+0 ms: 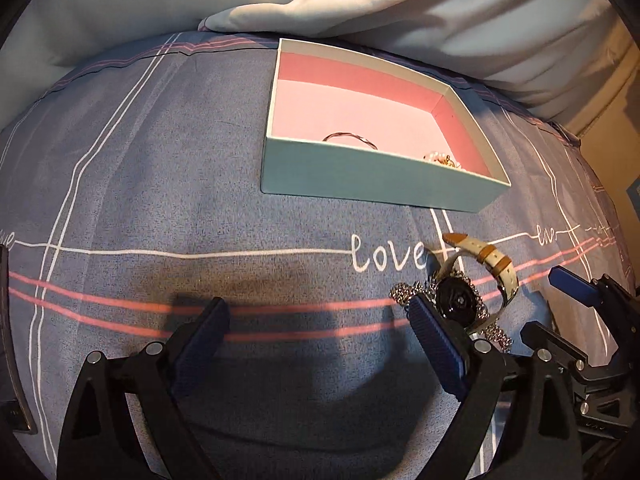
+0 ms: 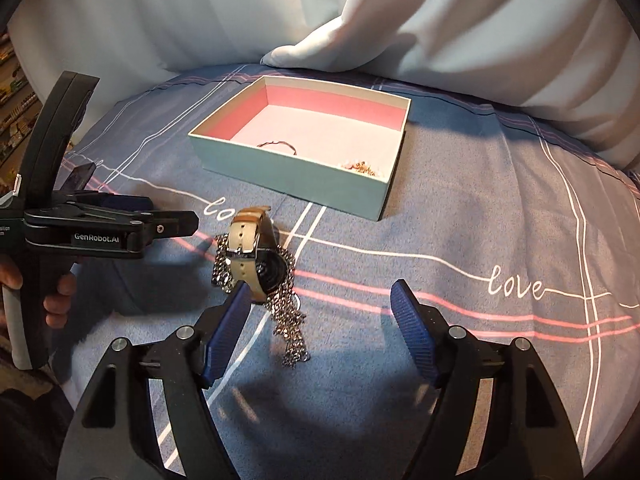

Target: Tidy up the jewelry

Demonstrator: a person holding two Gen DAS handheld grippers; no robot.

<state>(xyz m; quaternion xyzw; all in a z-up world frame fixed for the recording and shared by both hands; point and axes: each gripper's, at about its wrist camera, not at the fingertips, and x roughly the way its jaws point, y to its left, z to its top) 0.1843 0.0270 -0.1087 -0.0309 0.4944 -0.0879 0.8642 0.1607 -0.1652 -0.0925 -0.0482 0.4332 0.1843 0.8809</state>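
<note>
A watch (image 1: pixel 460 300) with a dark dial and a cream strap lies on the blue bedsheet, tangled with a silver chain (image 1: pixel 404 292). My left gripper (image 1: pixel 318 314) is open and holds nothing; the watch lies just outside its right finger. In the right wrist view the watch (image 2: pixel 256 256) stands by the left finger of my right gripper (image 2: pixel 320 296), also open, and the chain (image 2: pixel 290 324) trails between its fingers, untouched by the pads. The teal box (image 1: pixel 376 178) with a pink lining holds a thin bangle (image 1: pixel 350 138) and a pearl-and-gold piece (image 1: pixel 440 159).
White bedding (image 2: pixel 440 32) is bunched up behind the box (image 2: pixel 288 178). My left gripper (image 2: pixel 106 190), held by a hand (image 2: pixel 60 296), is close to the watch's left. My right gripper (image 1: pixel 560 308) shows at the right edge of the left wrist view. Bare sheet (image 1: pixel 160 200) spreads to the left.
</note>
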